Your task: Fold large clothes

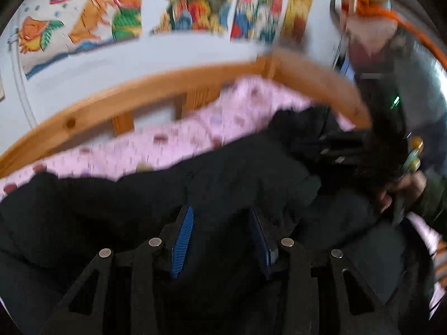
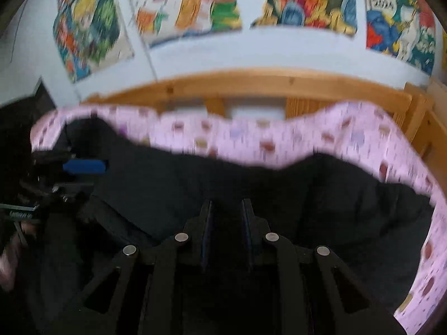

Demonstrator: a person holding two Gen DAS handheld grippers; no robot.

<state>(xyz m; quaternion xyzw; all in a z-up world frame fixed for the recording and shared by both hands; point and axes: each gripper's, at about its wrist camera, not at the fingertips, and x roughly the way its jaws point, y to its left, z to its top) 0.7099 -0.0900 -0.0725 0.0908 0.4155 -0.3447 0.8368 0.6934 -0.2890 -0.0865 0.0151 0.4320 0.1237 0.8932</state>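
A large black garment [image 1: 139, 203] lies spread on a bed with a pink patterned sheet [image 1: 178, 136]; it also fills the right wrist view [image 2: 195, 181]. My left gripper [image 1: 220, 215] hovers low over the black cloth, its blue-padded jaws apart with cloth showing between them. It also shows at the left of the right wrist view [image 2: 83, 166]. My right gripper [image 2: 226, 209] is over the garment, its jaws a narrow gap apart with dark cloth between them; whether they pinch it is unclear. It shows at the right of the left wrist view [image 1: 329, 146], held by a hand [image 1: 405, 187].
A wooden bed rail [image 2: 265, 82] runs behind the pink sheet [image 2: 279, 136]. A pale wall with colourful posters [image 2: 190, 2] is behind it. An orange cable [image 1: 405, 25] hangs at the upper right in the left wrist view. Both views are motion-blurred.
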